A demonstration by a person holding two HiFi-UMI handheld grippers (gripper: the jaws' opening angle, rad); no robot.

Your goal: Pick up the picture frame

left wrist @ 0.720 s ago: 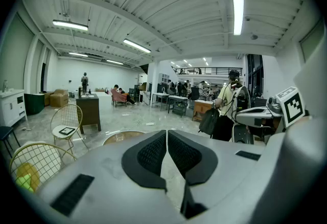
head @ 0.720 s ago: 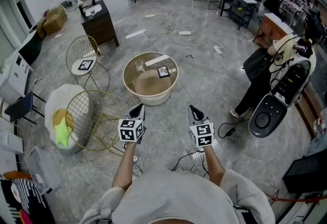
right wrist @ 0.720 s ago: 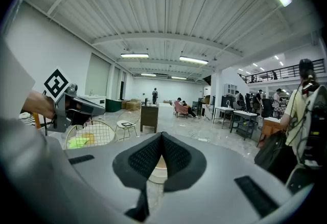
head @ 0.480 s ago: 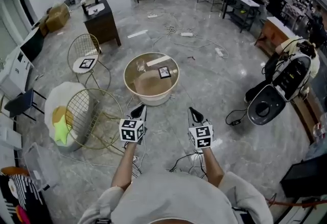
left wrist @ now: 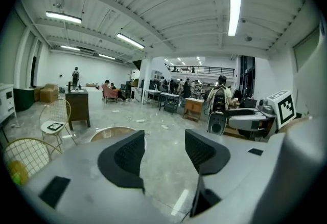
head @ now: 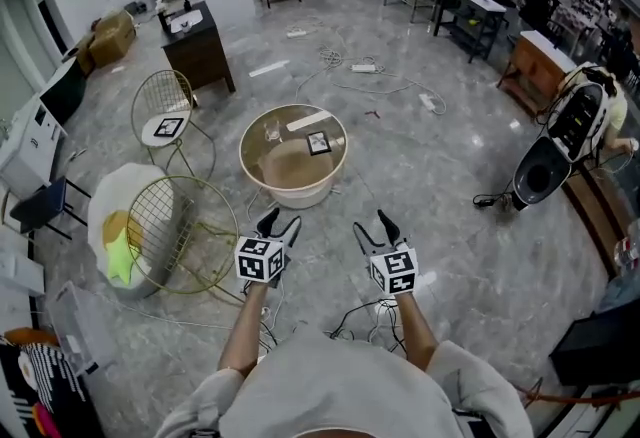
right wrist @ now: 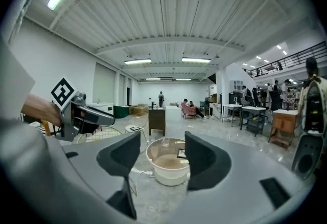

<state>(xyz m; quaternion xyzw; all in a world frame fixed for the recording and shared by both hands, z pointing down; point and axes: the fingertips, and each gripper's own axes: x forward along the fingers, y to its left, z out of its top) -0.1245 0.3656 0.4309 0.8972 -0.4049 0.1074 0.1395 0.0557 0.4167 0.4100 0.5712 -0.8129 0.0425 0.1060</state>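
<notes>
The left gripper held its fingers well apart with nothing between them, and the right gripper did the same, its fingers parted and empty. Both were off the ground, pointing slightly down over a polished grey stone floor. Thin cables lay looped on the floor behind and below the fingers. Just left of the left fingers stood a gold wire chair, its open mesh back curved like a basket, with a white cushion beyond it. The floor straight ahead of both pairs of fingers lay open.

Ahead of the fingers, a little nearer the line of the right pair, stood a low round table, a cream tub-shaped body under a clear circular tabletop. The picture frame, small, dark-edged and rectangular, lay flat on that tabletop toward its far right part, well apart from both grippers. A pale flat strip lay beyond it near the far rim.

Farther off to the left stood a second gold wire chair and a dark wooden cabinet.
</notes>
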